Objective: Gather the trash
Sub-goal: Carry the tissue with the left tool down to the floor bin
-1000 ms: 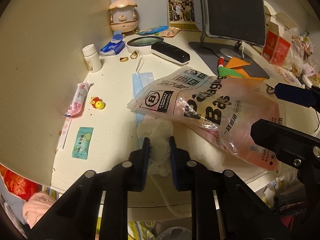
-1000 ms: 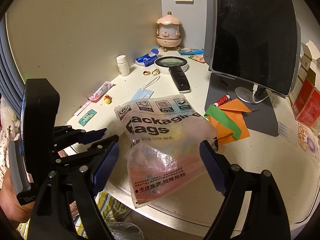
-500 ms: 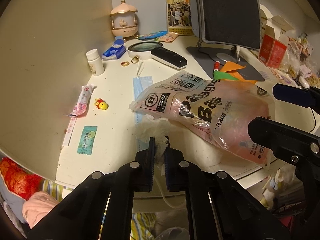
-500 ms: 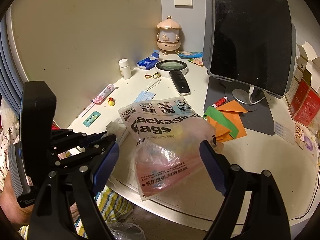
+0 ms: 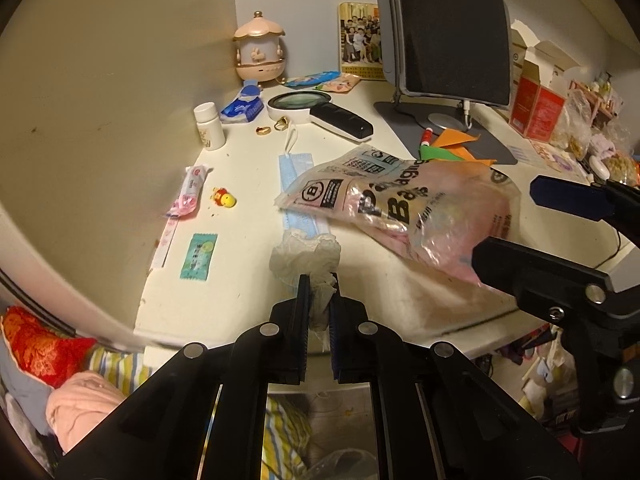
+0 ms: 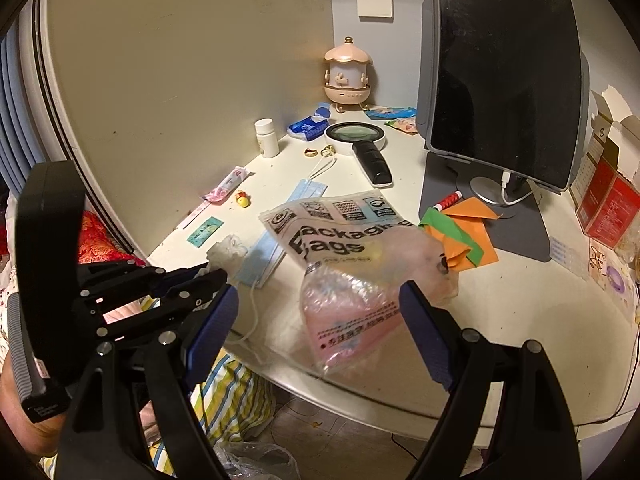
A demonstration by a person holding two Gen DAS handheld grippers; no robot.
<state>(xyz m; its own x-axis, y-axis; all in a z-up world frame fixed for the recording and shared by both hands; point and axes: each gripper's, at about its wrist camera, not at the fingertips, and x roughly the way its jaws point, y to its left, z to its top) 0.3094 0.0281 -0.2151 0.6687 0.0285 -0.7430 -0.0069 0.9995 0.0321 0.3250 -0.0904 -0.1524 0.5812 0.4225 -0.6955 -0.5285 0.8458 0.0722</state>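
My left gripper [image 5: 319, 282] is shut on a crumpled white tissue [image 5: 304, 256] and holds it just above the desk's front edge; the tissue also shows in the right wrist view [image 6: 226, 250]. A blue face mask [image 5: 296, 184] lies flat behind it. A pink plastic "Packaging Bags" pouch [image 5: 404, 208] lies in the middle of the desk. My right gripper [image 6: 316, 308] is open and empty, its jaws wide on either side of the pouch's near end [image 6: 348, 304]. A green candy wrapper [image 5: 198, 256] and a pink wrapper [image 5: 190, 190] lie at the left.
A monitor [image 6: 504, 68] on a grey stand is at the right, with orange and green paper [image 6: 464, 236] before it. A magnifier [image 6: 362, 140], pill bottle [image 6: 267, 138], tissue pack [image 6: 310, 126] and pink lamp [image 6: 348, 76] stand behind. A wall [image 5: 100, 100] borders the left. Red boxes [image 5: 536, 104] sit far right.
My left gripper has closed on the tissue and lifted it back toward the desk's front edge. The right gripper has stayed open and pulled back slightly.
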